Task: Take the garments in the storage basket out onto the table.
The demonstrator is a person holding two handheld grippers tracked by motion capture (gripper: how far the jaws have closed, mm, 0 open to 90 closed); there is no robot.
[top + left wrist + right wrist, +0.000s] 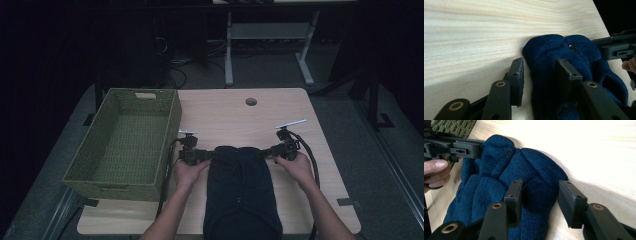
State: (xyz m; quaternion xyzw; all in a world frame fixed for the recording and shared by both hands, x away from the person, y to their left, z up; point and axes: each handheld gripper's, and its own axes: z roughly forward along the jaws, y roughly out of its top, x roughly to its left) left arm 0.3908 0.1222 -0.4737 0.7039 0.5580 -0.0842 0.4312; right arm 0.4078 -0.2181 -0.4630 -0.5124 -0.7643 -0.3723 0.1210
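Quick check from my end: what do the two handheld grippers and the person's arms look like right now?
Both grippers, left gripper and right gripper, are black, each with two flat rectangular jaws on linkage arms with brass-coloured pivot rivets. A thick black cable trails from the right one, and another runs from the left. Each carries a pale plate on top. The forearms are bare, with no sleeves in the high view.

green woven basket [125, 145], wooden table [235, 117]

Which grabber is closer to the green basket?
The left gripper, at the blue sweater's left top corner, right beside the basket. The right gripper works the opposite corner.
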